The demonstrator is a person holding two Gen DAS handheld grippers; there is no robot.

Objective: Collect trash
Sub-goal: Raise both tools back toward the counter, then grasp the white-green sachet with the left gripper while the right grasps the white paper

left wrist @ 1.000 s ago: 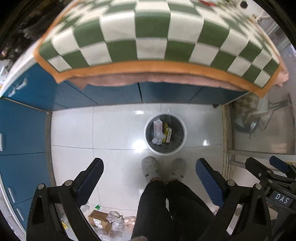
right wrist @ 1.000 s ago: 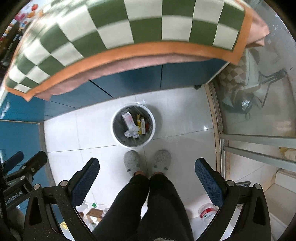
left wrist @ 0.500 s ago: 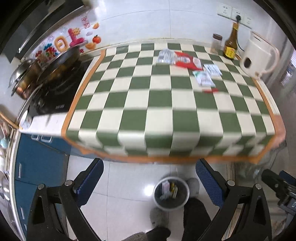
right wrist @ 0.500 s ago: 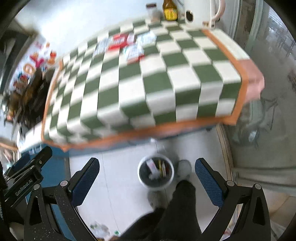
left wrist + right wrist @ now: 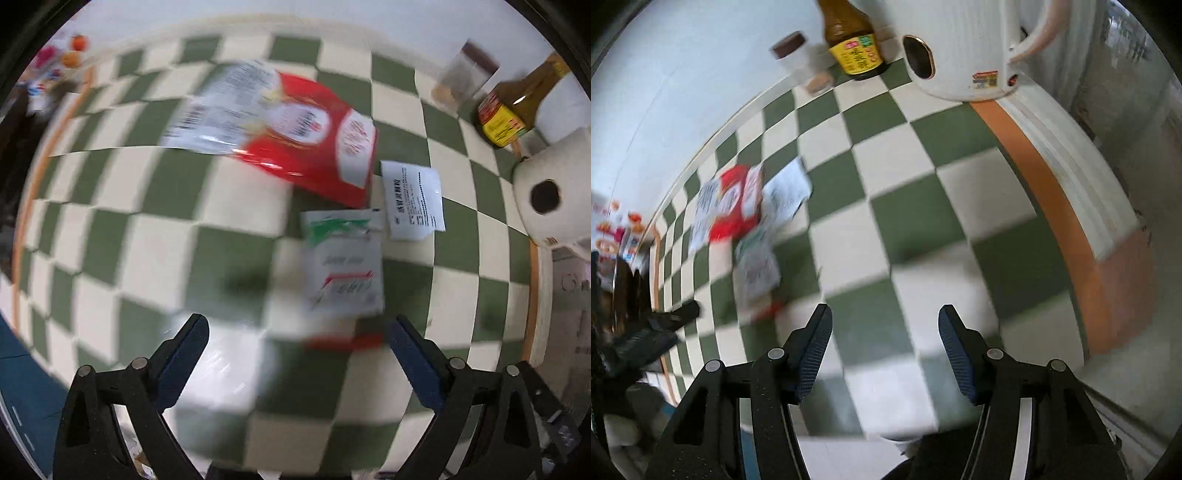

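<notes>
Several wrappers lie on the green-and-white checked cloth [image 5: 155, 206]. A red and white bag [image 5: 295, 125] lies farthest back, with a small white sachet [image 5: 413, 201] to its right. A white packet with a green mark [image 5: 343, 258] sits nearer, with a red strip [image 5: 343, 341] below it. My left gripper [image 5: 297, 325] hangs over the packet's near end, its jaws wide and closing slightly, with nothing between them. My right gripper [image 5: 884, 312] is over bare cloth to the right of the wrappers [image 5: 757, 266], its jaws closing on nothing.
A white kettle [image 5: 960, 48], a brown sauce bottle [image 5: 853, 40] and a brown-lidded jar [image 5: 801, 62] stand along the back wall at the right. The cloth's orange border [image 5: 1052, 192] marks the counter's right edge. A stove area lies far left.
Both grippers swung from above the floor bin and the person's feet up over the checked counter, close to the wrappers. The right jaws have narrowed.
</notes>
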